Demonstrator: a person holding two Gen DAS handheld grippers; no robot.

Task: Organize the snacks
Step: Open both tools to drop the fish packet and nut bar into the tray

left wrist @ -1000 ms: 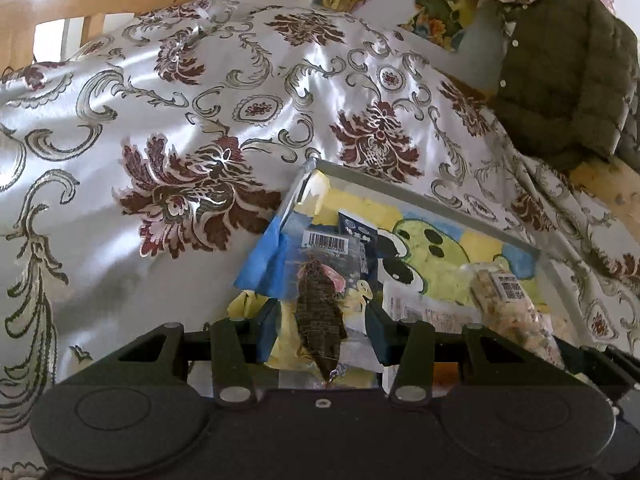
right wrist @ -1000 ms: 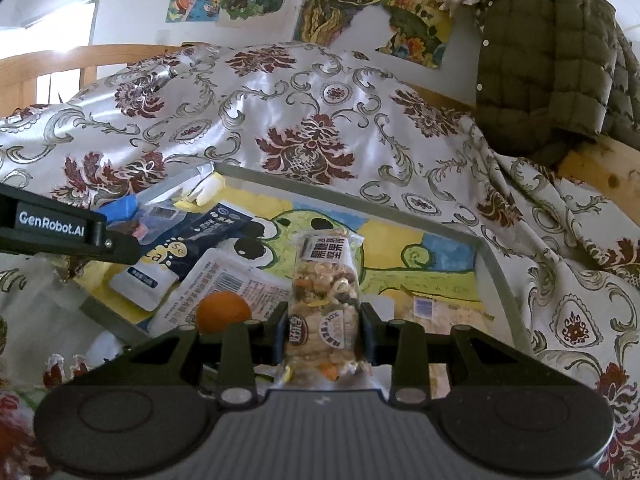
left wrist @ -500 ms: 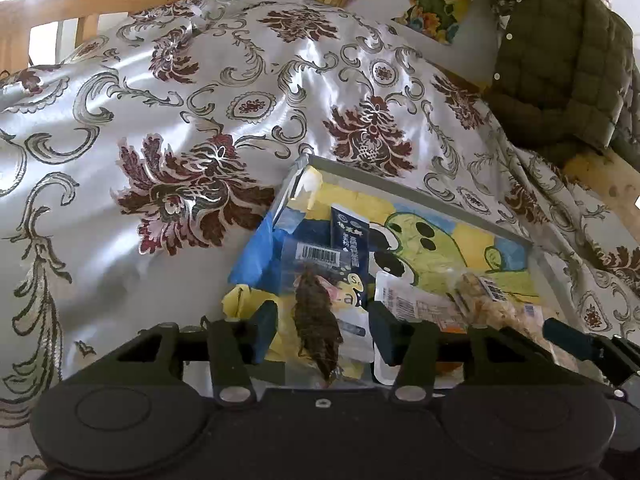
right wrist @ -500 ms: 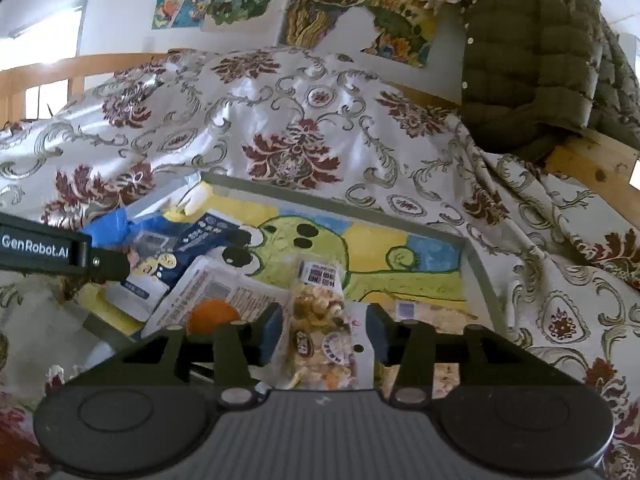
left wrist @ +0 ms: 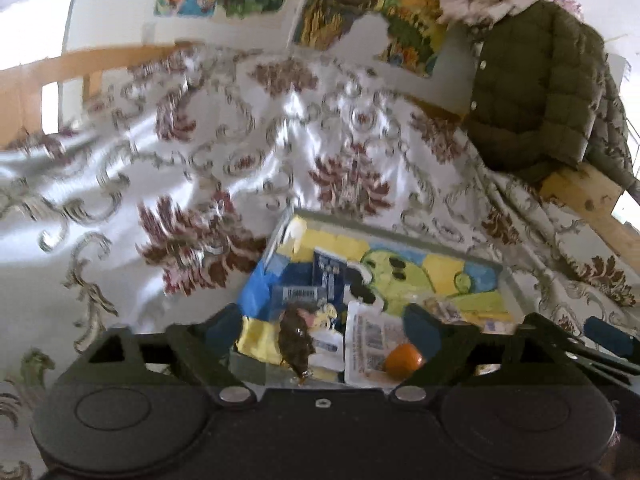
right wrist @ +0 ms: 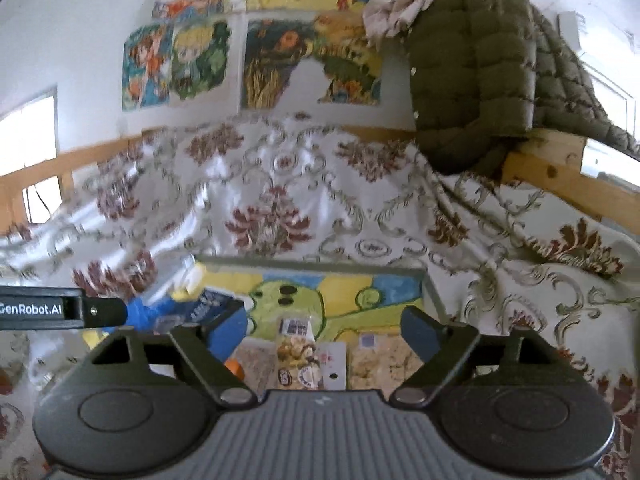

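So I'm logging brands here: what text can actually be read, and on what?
"GenRobot.AI": on the left hand-held gripper, its first letter cut off by the picture's edge.
Snack packets in the tray: barcodes and print too blurred to read.
Wall posters: no legible words.

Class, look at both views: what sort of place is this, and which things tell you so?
Probably a child's bedroom: a floral bedspread over a wooden bed frame, cartoon posters on the wall, and a quilted jacket hung up.
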